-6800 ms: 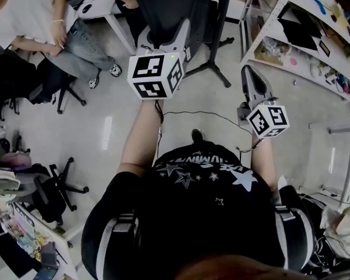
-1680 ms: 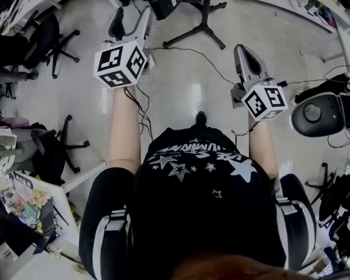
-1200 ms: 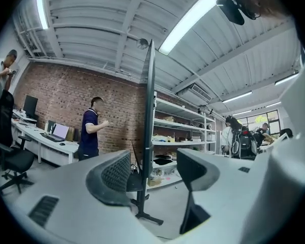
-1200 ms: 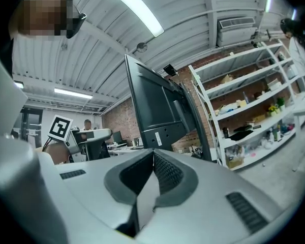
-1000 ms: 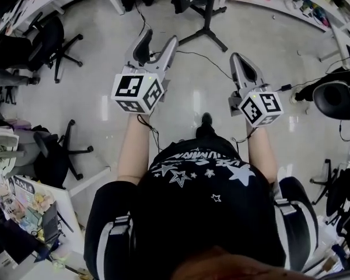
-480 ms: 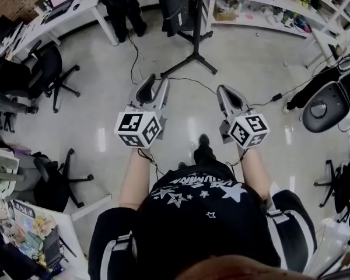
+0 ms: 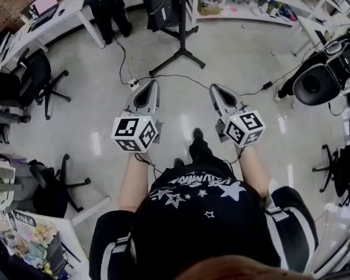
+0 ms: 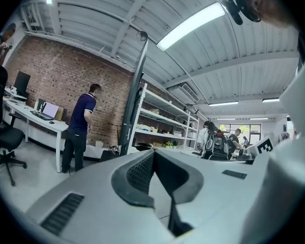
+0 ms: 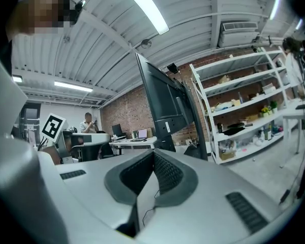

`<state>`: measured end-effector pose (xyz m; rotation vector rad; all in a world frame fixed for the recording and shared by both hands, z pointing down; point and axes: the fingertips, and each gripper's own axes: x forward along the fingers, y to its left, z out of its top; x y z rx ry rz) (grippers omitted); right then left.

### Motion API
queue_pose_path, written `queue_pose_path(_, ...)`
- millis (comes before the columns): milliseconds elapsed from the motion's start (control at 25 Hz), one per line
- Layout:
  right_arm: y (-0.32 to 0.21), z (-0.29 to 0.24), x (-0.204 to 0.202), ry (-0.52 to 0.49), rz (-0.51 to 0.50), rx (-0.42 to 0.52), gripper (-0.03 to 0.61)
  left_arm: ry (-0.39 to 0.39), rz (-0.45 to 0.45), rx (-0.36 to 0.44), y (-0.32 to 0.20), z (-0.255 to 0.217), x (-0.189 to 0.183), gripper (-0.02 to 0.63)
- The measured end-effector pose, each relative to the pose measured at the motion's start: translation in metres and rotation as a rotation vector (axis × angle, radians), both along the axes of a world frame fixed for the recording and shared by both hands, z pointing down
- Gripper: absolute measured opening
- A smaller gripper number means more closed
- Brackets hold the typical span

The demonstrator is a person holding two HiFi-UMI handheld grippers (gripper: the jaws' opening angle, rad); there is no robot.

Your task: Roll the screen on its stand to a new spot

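Observation:
The black screen (image 7: 156, 0) hangs on a dark pole (image 7: 181, 17) with splayed floor legs (image 7: 176, 58), at the top of the head view. Both grippers are held over the bare floor, well short of the stand and touching nothing. My left gripper (image 7: 150, 85) is shut, jaws together and empty. My right gripper (image 7: 215, 90) is shut and empty too. In the right gripper view the screen (image 9: 162, 101) stands ahead, beyond the shut gripper (image 9: 153, 154). The left gripper view shows the pole (image 8: 132, 103) nearly edge-on past the shut gripper (image 8: 152, 154).
A black cable (image 7: 175, 76) runs across the floor between stand and grippers. A person (image 7: 102, 2) stands by a white desk (image 7: 52, 17) at upper left. Office chairs (image 7: 44, 80) sit left; shelving (image 7: 251, 4) lines the back; a black chair (image 7: 315, 81) is right.
The left gripper's jaws have gone from apart to together. Both grippers have drawn in closer to the body, and the stand now sits farther ahead of them.

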<state>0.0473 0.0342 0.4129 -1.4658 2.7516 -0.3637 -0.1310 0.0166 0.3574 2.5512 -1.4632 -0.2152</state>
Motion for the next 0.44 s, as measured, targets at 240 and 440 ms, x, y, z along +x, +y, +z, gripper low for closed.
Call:
queue_pose_path(240,0.010,0.008,0.009,-0.010,0.024,-0.025,0.007,0.010,0.020,-0.017,0.007,0.005,0.008,0.011)
queue_pose_path(440,0.015,0.009,0.016,-0.001,0.033,-0.025,0.006,0.020,0.029,-0.007,0.011,0.001,0.012,0.011)
